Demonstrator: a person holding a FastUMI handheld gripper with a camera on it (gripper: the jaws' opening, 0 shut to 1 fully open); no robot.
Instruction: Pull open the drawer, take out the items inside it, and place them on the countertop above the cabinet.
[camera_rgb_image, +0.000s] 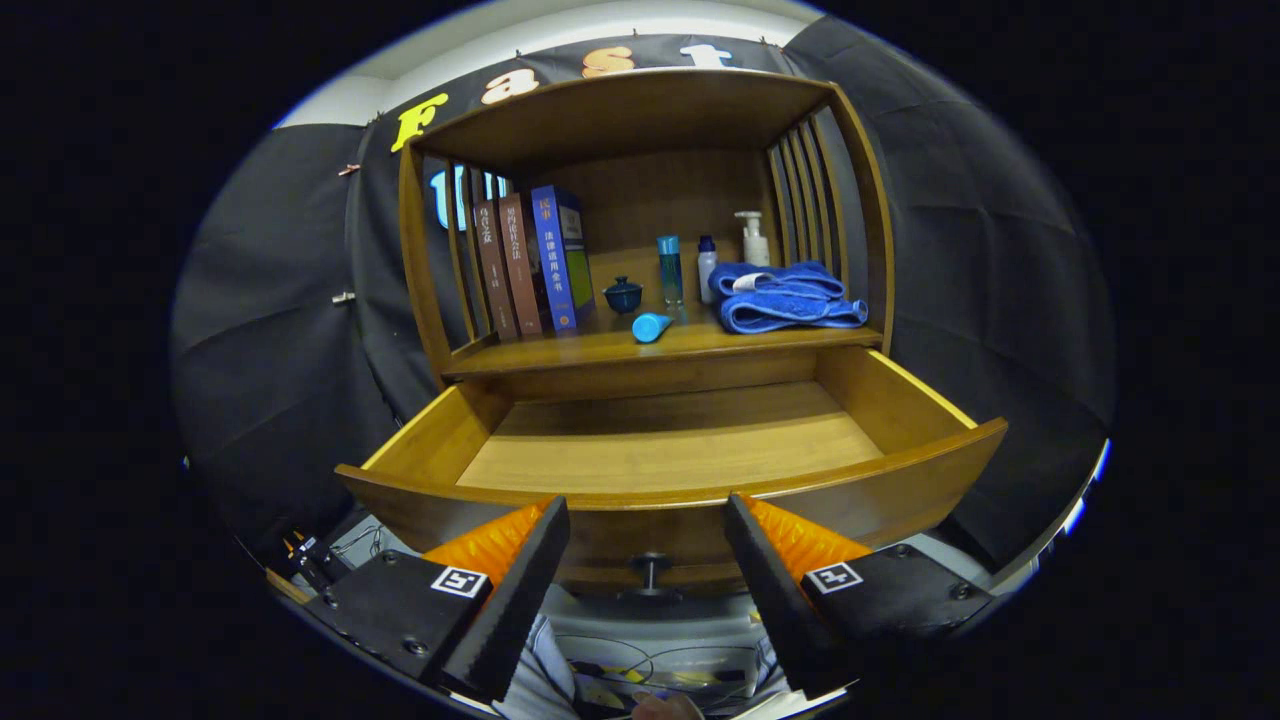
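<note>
Your drawer stands pulled well out of the cabinet, and what you can see of its floor is bare wood. The strip just behind the front panel is hidden, so you cannot be sure nothing lies there. The items sit on the bench above it: a cyan tube lying on its side right at the bench's front edge, a small dark lidded cup behind it, two slim bottles and a pump bottle toward the back, a folded blue towel at the right end, and books standing at the left end.

The main risk is that tube. It is round, lies at the lip, and could roll off into the open drawer if you jolt the cabinet or brush it. Reaching to the back also carries you over it.

A second risk is the drawer knob, which sits just ahead, between the fingers. Pushing forward carelessly would knock it and shake the cabinet.

Your tongs are spread wide and hold nothing. They sit level, low before the drawer front and centred on it, pointing straight into the cabinet.
</note>
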